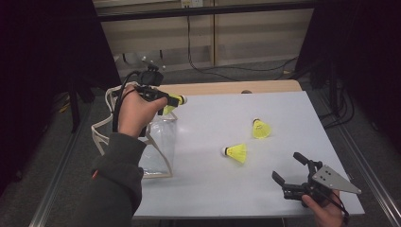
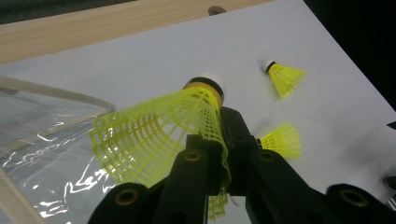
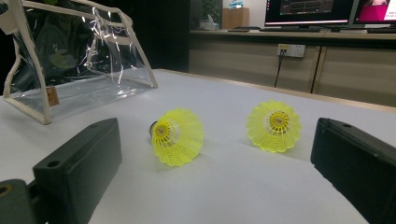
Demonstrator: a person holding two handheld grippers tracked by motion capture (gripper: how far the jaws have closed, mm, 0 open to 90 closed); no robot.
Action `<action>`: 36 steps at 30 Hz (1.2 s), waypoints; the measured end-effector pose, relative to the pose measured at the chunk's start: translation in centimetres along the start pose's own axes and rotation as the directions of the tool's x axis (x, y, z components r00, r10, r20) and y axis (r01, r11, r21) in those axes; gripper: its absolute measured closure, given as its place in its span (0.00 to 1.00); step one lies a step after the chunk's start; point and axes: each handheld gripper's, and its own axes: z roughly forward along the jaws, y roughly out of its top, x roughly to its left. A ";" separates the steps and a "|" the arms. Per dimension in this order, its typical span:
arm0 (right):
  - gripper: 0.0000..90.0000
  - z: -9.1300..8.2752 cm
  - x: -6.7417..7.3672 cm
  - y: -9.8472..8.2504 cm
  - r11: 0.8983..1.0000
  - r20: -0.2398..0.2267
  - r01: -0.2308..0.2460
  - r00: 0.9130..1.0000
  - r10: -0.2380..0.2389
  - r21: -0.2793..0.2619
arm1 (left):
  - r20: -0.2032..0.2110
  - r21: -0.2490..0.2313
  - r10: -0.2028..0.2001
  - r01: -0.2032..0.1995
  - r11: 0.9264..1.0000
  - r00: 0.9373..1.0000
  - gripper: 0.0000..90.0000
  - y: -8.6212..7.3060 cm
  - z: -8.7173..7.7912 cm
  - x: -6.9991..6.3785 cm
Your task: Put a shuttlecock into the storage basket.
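The held shuttlecock (image 2: 187, 121) sits between the jaws of the left gripper (image 2: 223, 154), which are closed on its yellow skirt; its white cork points away from the fingers, above the table (image 1: 213, 189). In the high view this shuttlecock (image 1: 176, 100) sticks out past the fingers, over the top of the clear bag (image 1: 158, 142). Two more shuttlecocks lie well apart from those fingers: the near one (image 3: 177, 136) and the far one (image 3: 274, 125). Both lie ahead of the right gripper (image 1: 291, 170), whose jaws stand wide open with nothing between them. The right gripper view shows their open skirts; the high view shows their corks. The person's hand hides much of the left gripper in the high view.
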 end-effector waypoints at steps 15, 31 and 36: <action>0.02 0.0 0.0 0.0 1.000 0.000 0.001 1.000 -0.001 -0.004 | -0.024 -0.004 -0.010 0.010 1.000 1.000 0.98 0.3 -0.9 0.9; 0.02 0.0 0.0 0.0 1.000 0.001 0.002 1.000 -0.002 -0.001 | -0.044 -0.008 -0.021 0.021 1.000 0.999 0.98 0.5 -2.0 1.5; 0.02 0.0 0.1 0.0 1.000 0.001 0.002 1.000 -0.002 -0.001 | -0.049 -0.007 -0.021 0.021 1.000 0.999 0.98 0.5 -2.2 1.5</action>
